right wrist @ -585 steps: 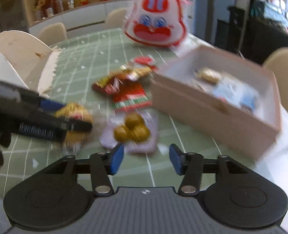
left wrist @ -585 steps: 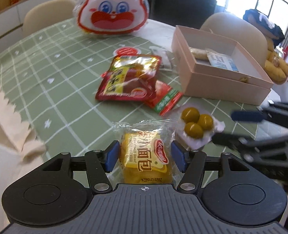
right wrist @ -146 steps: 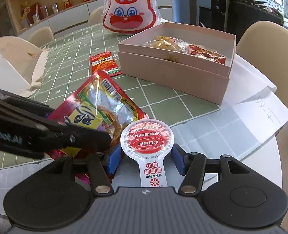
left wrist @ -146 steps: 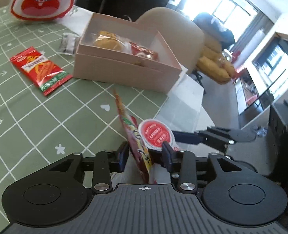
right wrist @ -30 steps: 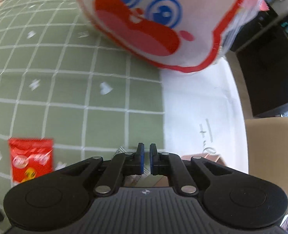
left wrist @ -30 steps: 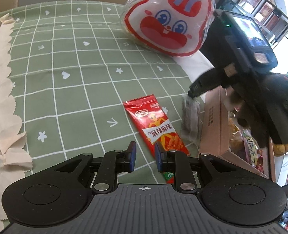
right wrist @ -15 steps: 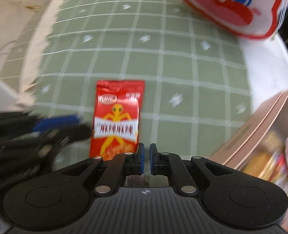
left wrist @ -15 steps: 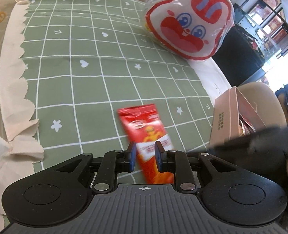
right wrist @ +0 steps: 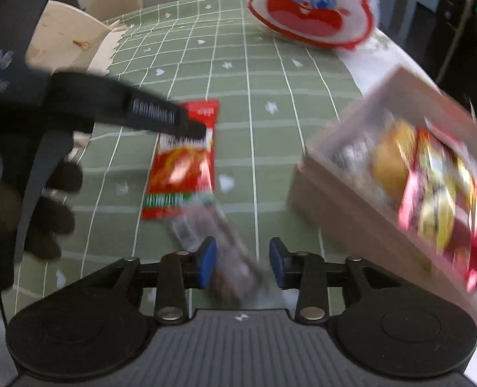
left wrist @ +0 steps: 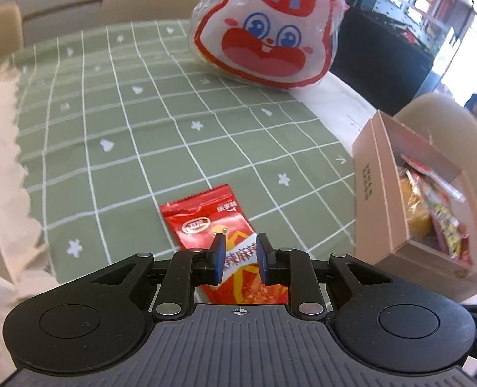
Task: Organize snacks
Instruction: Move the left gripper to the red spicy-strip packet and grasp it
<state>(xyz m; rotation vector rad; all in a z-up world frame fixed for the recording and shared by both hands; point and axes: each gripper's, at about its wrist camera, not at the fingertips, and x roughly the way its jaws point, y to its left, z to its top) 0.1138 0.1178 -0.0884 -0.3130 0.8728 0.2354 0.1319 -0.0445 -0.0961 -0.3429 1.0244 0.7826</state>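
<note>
With my left gripper [left wrist: 238, 258] poised over the red packet [left wrist: 206, 222] on the green checked cloth [left wrist: 116, 122], its jaws stand narrowly apart and hold nothing; the packet shows between them but lies flat below. My right gripper [right wrist: 241, 262] has just been opening, and a small clear packet [right wrist: 212, 242] sits blurred between its jaws, which look clear of it, so I take it as let go. That is my first worry: the clear packet appears to be over the cloth, short of the pink box [right wrist: 351, 200], so it may land outside and need picking up again. The box, to the right, already holds a bun and several wrappers. My second worry is the red packet: it is thin and flat, and my left jaws are barely parted, so they could skid over the foil or push it along the cloth. Both grippers work close together here, and I could knock one against the other.
</note>
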